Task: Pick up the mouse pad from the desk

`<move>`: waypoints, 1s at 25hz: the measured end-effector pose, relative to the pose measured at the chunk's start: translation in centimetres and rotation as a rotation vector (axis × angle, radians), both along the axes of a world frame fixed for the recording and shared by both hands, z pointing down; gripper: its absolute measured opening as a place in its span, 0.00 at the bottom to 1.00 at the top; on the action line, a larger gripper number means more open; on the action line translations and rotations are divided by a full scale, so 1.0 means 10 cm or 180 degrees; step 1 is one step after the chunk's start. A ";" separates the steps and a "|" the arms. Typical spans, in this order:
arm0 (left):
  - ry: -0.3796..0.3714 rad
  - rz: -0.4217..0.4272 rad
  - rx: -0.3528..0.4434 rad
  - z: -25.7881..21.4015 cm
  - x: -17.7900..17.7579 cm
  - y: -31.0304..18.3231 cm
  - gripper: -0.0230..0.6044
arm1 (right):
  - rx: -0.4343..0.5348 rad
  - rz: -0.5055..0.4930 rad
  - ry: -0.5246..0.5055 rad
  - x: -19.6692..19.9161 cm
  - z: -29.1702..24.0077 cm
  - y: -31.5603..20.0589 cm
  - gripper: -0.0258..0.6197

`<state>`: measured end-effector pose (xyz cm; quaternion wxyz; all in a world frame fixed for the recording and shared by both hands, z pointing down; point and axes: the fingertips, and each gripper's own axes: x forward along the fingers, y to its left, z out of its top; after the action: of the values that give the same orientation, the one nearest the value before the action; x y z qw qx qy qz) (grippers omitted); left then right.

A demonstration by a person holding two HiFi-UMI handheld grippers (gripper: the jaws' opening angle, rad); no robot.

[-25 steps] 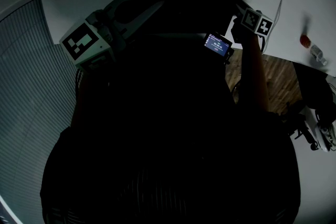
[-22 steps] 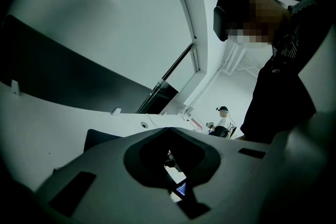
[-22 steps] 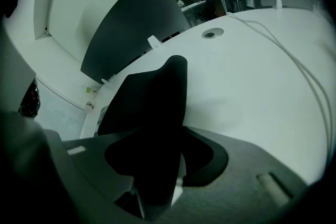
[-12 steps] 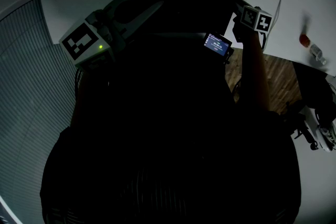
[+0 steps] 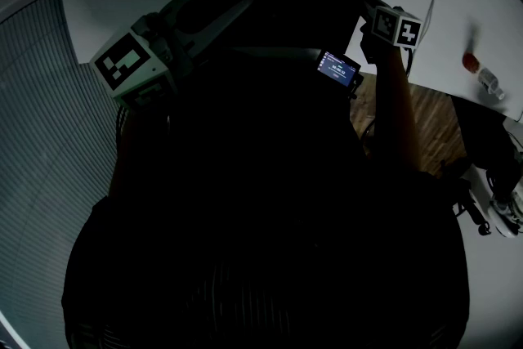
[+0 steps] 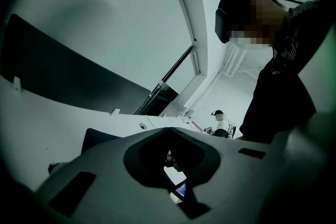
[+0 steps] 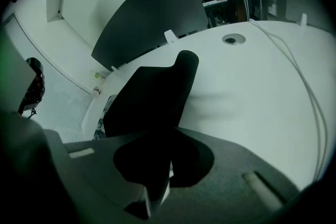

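Two right gripper fingers clamp the near edge of the black flexible mouse pad; judged light, limp, likely to sag. On the left gripper, fingers are together, empty.

The mouse pad is black, the desk white.

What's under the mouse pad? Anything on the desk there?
The mouse pad, pinched in the right gripper, stands raised over the white desk. Bare desktop shows beside it; the patch directly behind and below is covered by the pad.
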<state>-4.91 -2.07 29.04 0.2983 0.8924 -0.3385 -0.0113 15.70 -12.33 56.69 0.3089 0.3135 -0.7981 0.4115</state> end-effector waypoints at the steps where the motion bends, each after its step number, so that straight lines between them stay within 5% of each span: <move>1: 0.0004 -0.0011 -0.0007 0.00 0.00 0.01 0.05 | 0.0037 -0.0038 0.0042 0.01 0.01 -0.02 0.07; 7: 0.0068 -0.0094 -0.0027 0.00 0.01 0.00 0.05 | -0.0044 -0.0134 -0.0081 -0.11 -0.03 -0.01 0.07; 17: 0.0222 -0.0320 0.0133 -0.19 -0.01 0.25 0.05 | 0.0268 -0.0554 0.0064 -0.25 -0.28 -0.01 0.07; 25: 0.0185 -0.0284 -0.0472 0.40 -0.10 -0.11 0.05 | -0.0316 -0.0749 -0.0053 -0.67 0.49 0.27 0.07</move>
<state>-5.89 -3.20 33.01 0.3725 0.8512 -0.3690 -0.0254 8.96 -9.66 61.59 0.3636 0.1986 -0.8105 0.4140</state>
